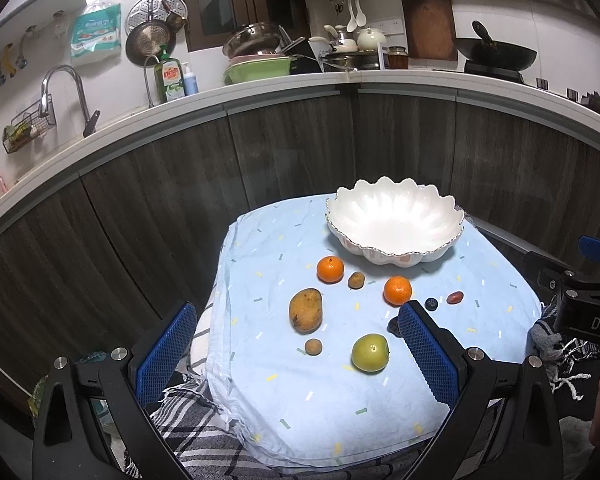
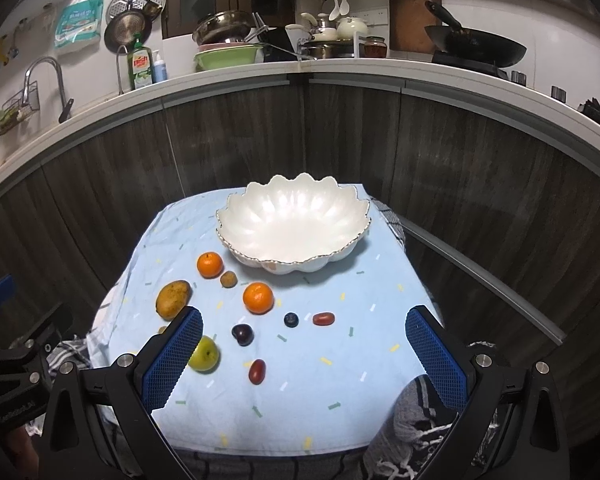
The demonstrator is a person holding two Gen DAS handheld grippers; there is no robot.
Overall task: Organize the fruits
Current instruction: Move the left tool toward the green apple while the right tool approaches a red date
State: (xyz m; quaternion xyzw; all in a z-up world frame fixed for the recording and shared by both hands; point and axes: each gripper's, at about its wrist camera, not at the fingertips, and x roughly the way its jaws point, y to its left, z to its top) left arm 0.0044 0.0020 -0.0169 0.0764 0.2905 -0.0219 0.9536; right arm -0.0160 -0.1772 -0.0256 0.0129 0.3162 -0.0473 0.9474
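The left gripper point(image 1: 300, 356) has its two blue fingers point(image 1: 164, 354) wide apart and holds nothing. It hangs above the near left part of the blue cloth point(image 1: 340, 400). The right gripper point(image 2: 304, 356) is spread wide too, with nothing in it, over the near right part.

Between the left fingers lie a yellow-brown mango point(image 1: 306, 311), its long side running from the near edge toward the far edge, and a round green apple point(image 1: 370, 352). Farther on sit two oranges point(image 1: 330, 269) point(image 1: 397, 290), one to the left and one to the right, with a small brown fruit point(image 1: 356, 280) between them. A long red fruit point(image 2: 257, 371) points toward the far edge; another red fruit point(image 2: 323, 319) lies sideways beside a blueberry point(image 2: 291, 319). The white bowl point(image 2: 236, 216) with wavy edges stands at the far edge.
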